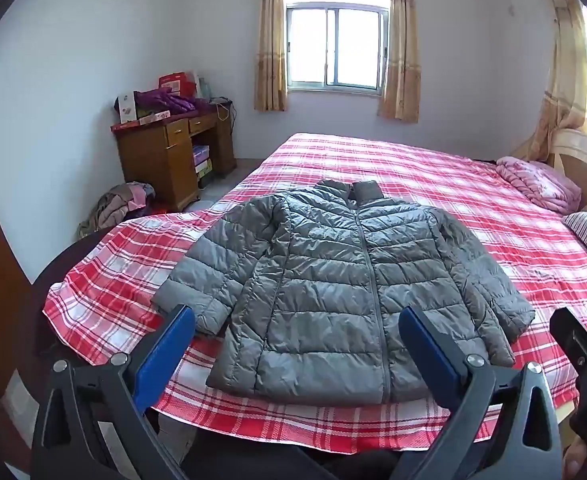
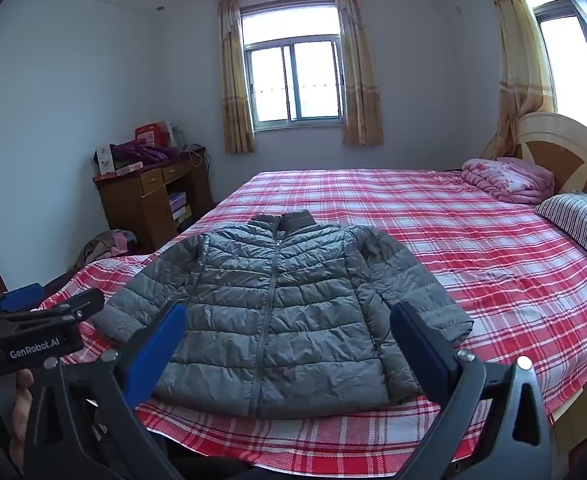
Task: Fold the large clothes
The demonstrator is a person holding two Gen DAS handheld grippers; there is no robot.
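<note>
A grey jacket lies flat on the bed, collar away, hem nearest, ahead of and below the left gripper and right gripper, both wide open and empty.

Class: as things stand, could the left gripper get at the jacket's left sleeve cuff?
Probably yes. The left gripper is open and empty, the jacket lies flat on the bed, and nothing lies between the gripper and the cuff.
</note>
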